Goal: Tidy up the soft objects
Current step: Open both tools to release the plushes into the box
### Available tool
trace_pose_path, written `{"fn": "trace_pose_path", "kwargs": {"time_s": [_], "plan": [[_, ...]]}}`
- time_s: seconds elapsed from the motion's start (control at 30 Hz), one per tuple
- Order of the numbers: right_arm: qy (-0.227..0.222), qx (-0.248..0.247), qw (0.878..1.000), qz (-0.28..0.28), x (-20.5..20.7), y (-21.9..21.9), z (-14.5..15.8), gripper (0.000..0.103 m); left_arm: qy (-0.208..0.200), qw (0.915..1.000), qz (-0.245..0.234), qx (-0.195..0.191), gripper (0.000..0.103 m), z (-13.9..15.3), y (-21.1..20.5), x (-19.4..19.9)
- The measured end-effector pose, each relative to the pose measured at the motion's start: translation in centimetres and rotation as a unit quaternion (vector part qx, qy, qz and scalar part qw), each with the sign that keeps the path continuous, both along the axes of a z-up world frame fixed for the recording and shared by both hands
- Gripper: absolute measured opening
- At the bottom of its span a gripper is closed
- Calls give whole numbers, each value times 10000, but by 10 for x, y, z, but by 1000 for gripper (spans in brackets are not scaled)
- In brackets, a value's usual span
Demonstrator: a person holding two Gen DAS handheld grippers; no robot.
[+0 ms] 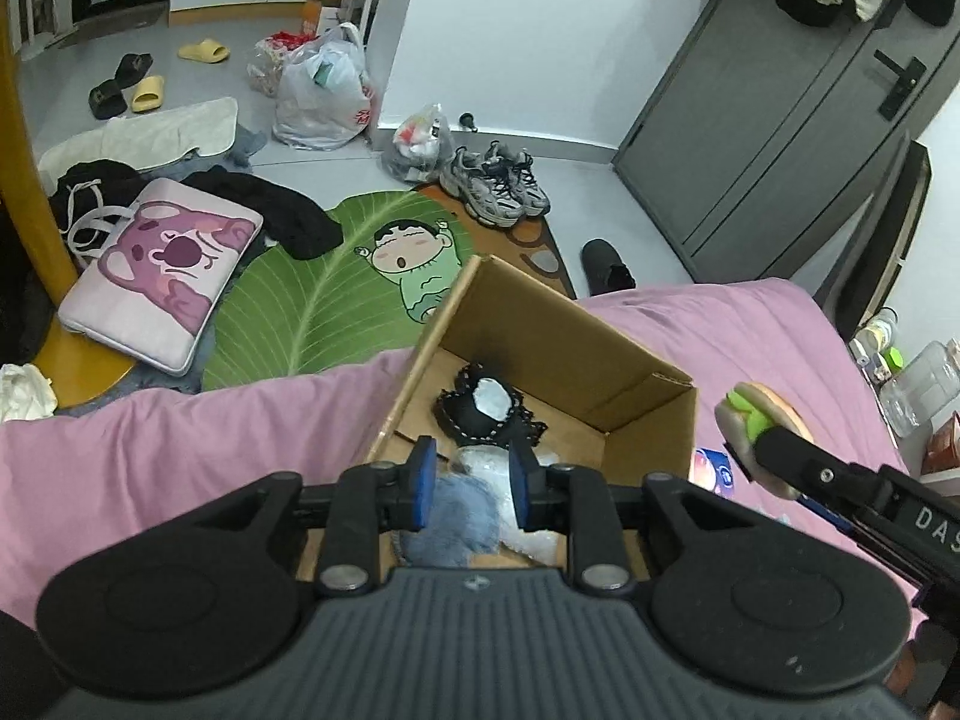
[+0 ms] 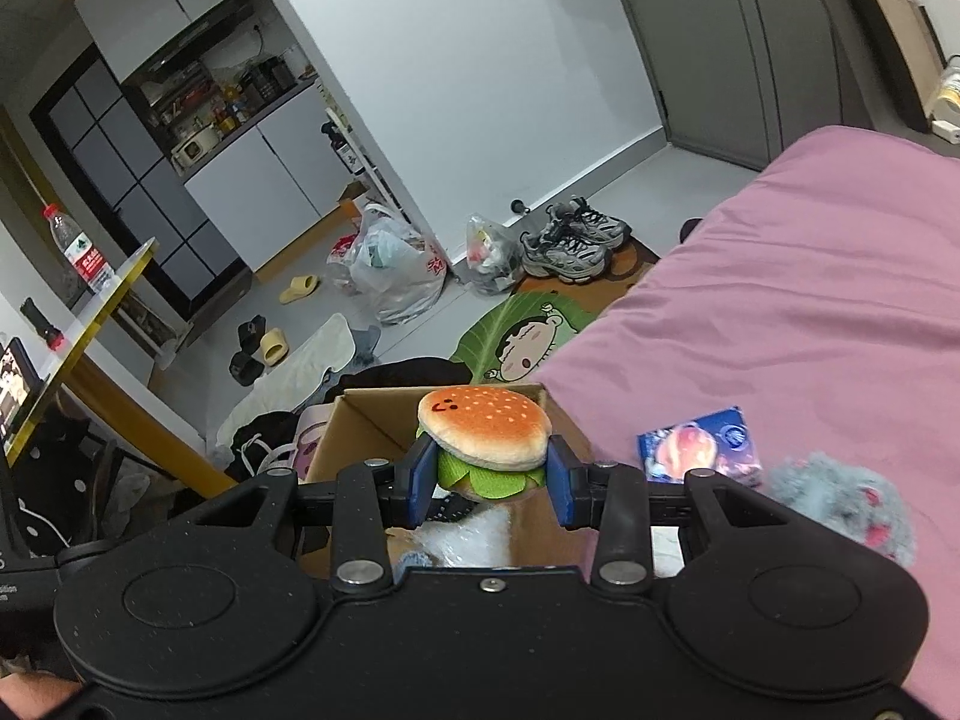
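The right tongs pinch a plush hamburger at its felt lettuce layer, its stitched bun showing a small embroidered face, held just over the open corrugated cardboard box on the pink bed; white letters "DAS" show on that tool's body in the left view; the left tongs, blue-padded, stand slightly spread over a fluffy blue-grey plush lying in the box, gripping nothing; a fuzzy grey toy rests on the bed.
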State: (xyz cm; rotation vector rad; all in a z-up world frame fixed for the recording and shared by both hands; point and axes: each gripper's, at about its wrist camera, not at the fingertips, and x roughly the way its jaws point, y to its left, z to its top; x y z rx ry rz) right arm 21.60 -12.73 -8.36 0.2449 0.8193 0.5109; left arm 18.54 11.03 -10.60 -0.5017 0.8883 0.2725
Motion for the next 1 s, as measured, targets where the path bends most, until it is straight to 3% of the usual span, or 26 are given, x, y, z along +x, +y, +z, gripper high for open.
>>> {"fn": "trace_pose_path", "kwargs": {"time_s": [0.1, 0.23, 0.3, 0.37, 0.5, 0.53, 0.6, 1.0], "plan": [[-12, 3, 10000, 76, 3, 10, 0, 38, 15, 10000, -9, -22, 23, 1, 5, 0], [-173, -166, 9997, 71, 1, 19, 3, 65, 51, 10000, -22, -30, 29, 2, 7, 1], [-215, -145, 9997, 36, -1, 16, 4, 67, 56, 10000, -36, -30, 33, 4, 7, 0], [-155, -109, 9998, -3, -2, 11, 5, 67, 49, 10000, -39, 12, 41, 6, 5, -1], [-57, -109, 9999, -118, -4, 2, 8, 71, 36, 9999, 36, 163, 67, 13, 0, -5], [-35, -102, 9998, -139, -5, -1, 10, 76, 35, 9998, 47, 191, 75, 14, -1, -6], [-21, -77, 9998, -163, -6, -6, 12, 84, 19, 9996, 47, 289, 82, 19, -5, -7], [356, 24, 9986, -402, -7, -50, 16, 95, -28, 9975, -57, 702, 83, 39, -34, -9]]}}
